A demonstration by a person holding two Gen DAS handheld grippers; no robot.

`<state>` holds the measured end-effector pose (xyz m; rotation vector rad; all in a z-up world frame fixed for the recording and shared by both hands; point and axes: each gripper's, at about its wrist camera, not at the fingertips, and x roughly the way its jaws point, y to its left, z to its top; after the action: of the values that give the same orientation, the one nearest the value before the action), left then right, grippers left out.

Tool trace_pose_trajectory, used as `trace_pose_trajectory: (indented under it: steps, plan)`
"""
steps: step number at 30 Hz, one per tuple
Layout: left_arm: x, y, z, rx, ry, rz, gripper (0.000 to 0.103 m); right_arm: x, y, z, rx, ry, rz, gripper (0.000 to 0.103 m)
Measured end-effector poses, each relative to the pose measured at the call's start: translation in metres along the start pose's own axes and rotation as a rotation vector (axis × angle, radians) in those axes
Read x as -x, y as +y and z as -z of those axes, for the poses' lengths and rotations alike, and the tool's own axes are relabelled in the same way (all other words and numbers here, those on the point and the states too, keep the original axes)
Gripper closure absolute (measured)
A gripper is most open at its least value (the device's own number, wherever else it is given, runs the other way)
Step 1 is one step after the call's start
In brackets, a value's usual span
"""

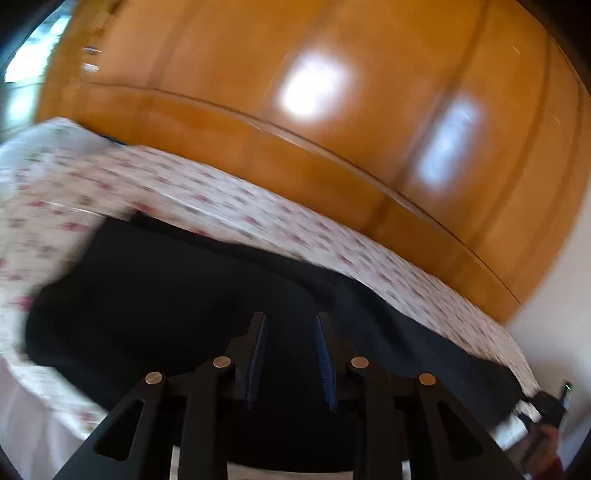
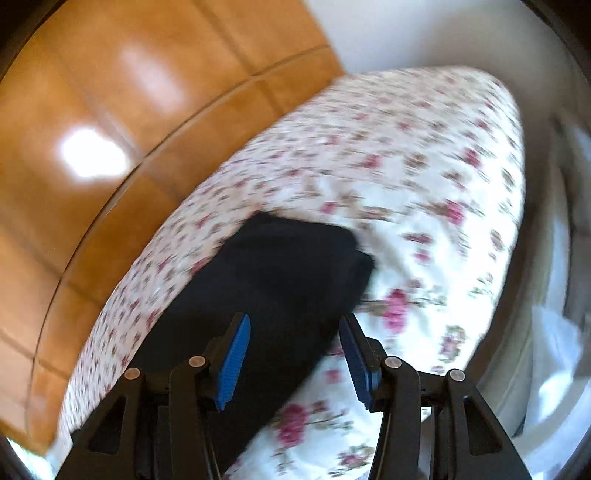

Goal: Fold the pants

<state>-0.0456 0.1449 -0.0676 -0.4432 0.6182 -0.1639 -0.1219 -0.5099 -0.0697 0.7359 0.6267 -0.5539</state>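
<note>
Dark navy pants [image 1: 177,291] lie spread on a bed with a floral sheet [image 1: 229,206]. My left gripper [image 1: 291,321] is open above the pants, with nothing between its blue pads. In the right wrist view the pants [image 2: 280,266] lie as a long dark strip, their far end folded over. My right gripper [image 2: 295,325] is open wide above the strip's right edge, holding nothing. The right gripper also shows at the far right of the left wrist view [image 1: 550,406]. Both views are motion-blurred.
A glossy orange wooden wardrobe [image 1: 332,110] stands close behind the bed and also shows in the right wrist view [image 2: 92,129]. A white wall [image 2: 406,33] is beyond the bed. White fabric [image 2: 554,354] hangs at the bed's right side.
</note>
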Motion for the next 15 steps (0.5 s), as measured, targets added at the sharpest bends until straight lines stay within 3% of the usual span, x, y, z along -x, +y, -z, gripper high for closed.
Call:
trace_pose_trajectory:
  steps: [4, 8, 15]
  plan:
    - [-0.03, -0.038, 0.009, -0.047, 0.097, 0.129, 0.061, -0.01, -0.005, -0.003, 0.008, 0.021, 0.012, 0.048]
    - [-0.054, -0.073, 0.021, -0.106, 0.165, 0.201, 0.061, -0.013, -0.02, 0.0, -0.087, 0.029, -0.026, 0.048]
    - [-0.088, -0.135, 0.046, -0.296, 0.279, 0.287, 0.061, -0.022, -0.019, -0.002, -0.079, -0.018, -0.17, 0.047]
